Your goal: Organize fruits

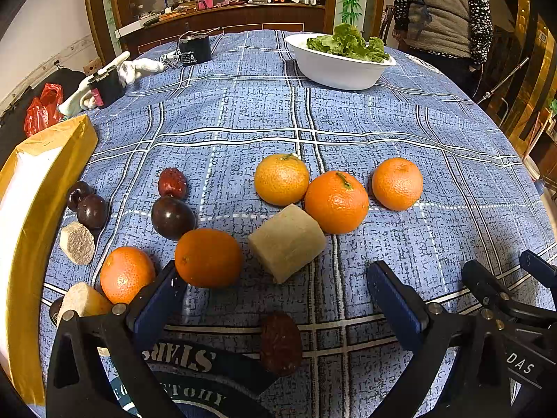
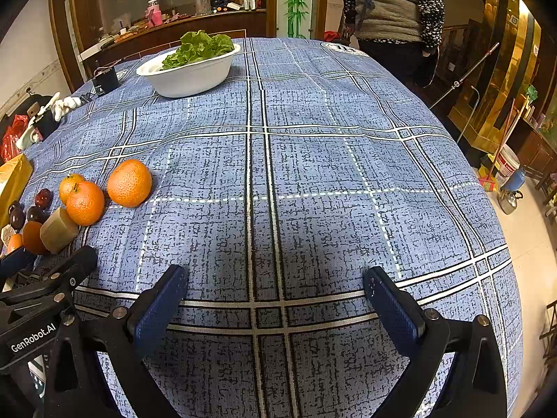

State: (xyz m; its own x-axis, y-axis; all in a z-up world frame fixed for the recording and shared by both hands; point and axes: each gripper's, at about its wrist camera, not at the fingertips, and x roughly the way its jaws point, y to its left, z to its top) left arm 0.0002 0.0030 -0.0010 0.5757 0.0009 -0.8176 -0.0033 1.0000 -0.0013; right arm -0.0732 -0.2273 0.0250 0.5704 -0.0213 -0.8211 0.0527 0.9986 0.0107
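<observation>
The left gripper [image 1: 275,278] stands spread and empty; the wrinkled dark-red oval date [image 1: 280,343] lies between its fingers, long axis pointing away. The right gripper [image 2: 275,285], likewise spread, hovers over bare blue checked tablecloth [image 2: 313,174], farther off.

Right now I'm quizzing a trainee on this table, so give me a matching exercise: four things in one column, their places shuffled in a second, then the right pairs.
Things
1. wrinkled dark red date
2. white bowl of green lettuce
3. pale beige cut block
4. yellow-edged box

Places
A. far end of the blue checked tablecloth
B. at the table's left edge
C. between the open fingers of the left hand-held gripper
D. touching the middle round orange tangerine

Pairs: 1-C, 2-A, 3-D, 4-B
</observation>
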